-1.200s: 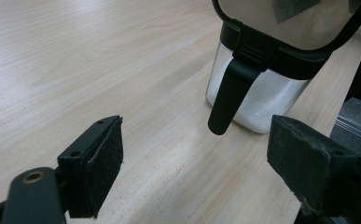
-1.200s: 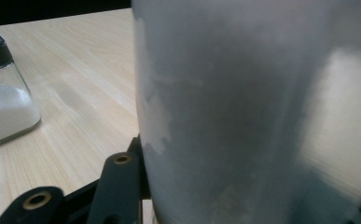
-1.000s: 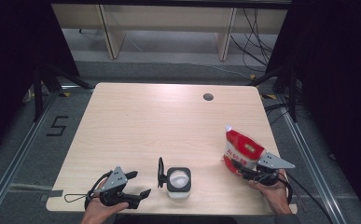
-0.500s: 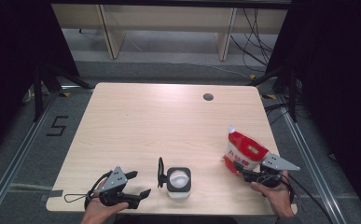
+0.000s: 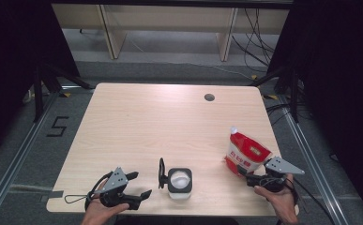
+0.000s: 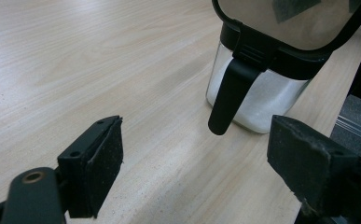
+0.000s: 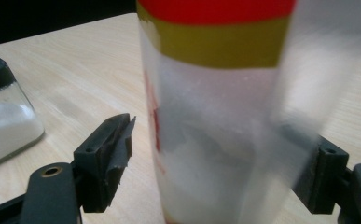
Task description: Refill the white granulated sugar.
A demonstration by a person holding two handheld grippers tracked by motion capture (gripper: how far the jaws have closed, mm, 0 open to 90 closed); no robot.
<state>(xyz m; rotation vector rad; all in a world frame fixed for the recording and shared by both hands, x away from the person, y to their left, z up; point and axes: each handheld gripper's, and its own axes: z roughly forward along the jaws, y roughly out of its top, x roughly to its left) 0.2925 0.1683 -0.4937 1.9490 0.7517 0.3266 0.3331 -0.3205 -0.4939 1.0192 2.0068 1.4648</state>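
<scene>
Right gripper: jaws have just been opening, now released, the red-and-white pouch standing between them; its base is cut off and its right edge blurred. Pouch at the table's 4 o'clock, holding white powder. Left gripper: released, level, empty, facing the glass jar of white granules at 6 o'clock.

Pouch blurred at right in the right gripper view, top and bottom cut by the frame; print unreadable. Jar cut off at top edge of the left gripper view. Hands cropped at bottom of the high view.
</scene>
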